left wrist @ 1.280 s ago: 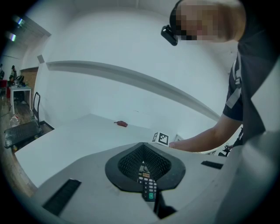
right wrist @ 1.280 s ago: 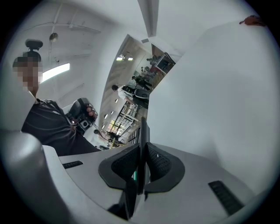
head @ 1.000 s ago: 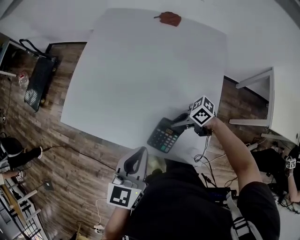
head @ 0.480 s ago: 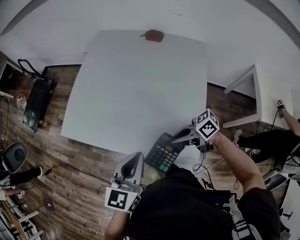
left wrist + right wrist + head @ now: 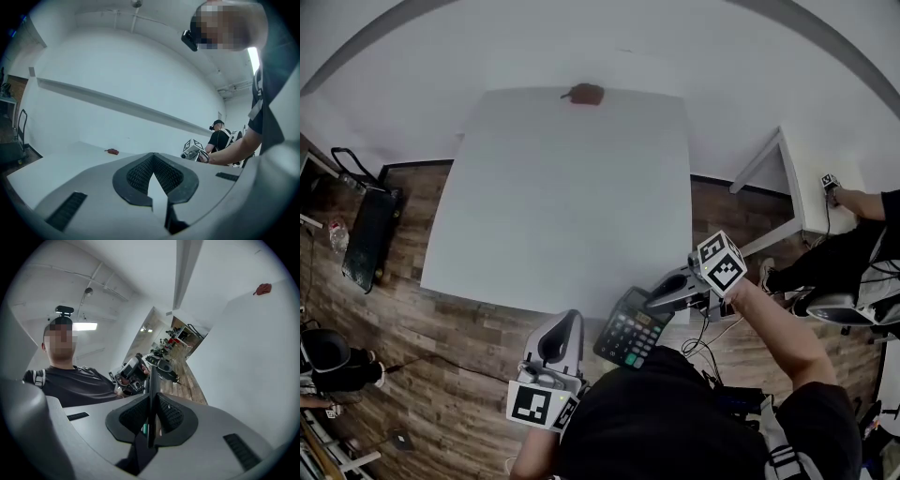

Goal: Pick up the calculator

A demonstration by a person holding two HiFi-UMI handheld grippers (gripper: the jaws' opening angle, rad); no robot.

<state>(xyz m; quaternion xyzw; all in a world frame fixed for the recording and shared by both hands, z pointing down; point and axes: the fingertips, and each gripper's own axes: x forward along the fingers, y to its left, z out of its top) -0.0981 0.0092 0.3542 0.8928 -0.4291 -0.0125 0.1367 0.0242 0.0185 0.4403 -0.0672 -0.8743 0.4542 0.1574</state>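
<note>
The black calculator (image 5: 629, 329) with grey keys hangs tilted off the near edge of the white table (image 5: 562, 187), in front of my chest. My right gripper (image 5: 656, 297) is shut on its right end. In the right gripper view the calculator (image 5: 151, 390) shows edge-on as a thin dark slab pinched between the pads, right gripper (image 5: 151, 414). My left gripper (image 5: 564, 326) hovers low at the left, apart from the calculator. Seen from the left gripper view, the left gripper (image 5: 153, 179) has its pads shut with nothing between them.
A small red-brown object (image 5: 585, 94) lies at the table's far edge. A second white table (image 5: 802, 183) stands to the right, with another person (image 5: 862, 211) beside it. A black cart (image 5: 361, 239) sits on the wooden floor at left.
The calculator has come off the table's near edge and moved towards my body in the right gripper. The head view has tilted, so more of the far wall shows. The left gripper stayed low.
</note>
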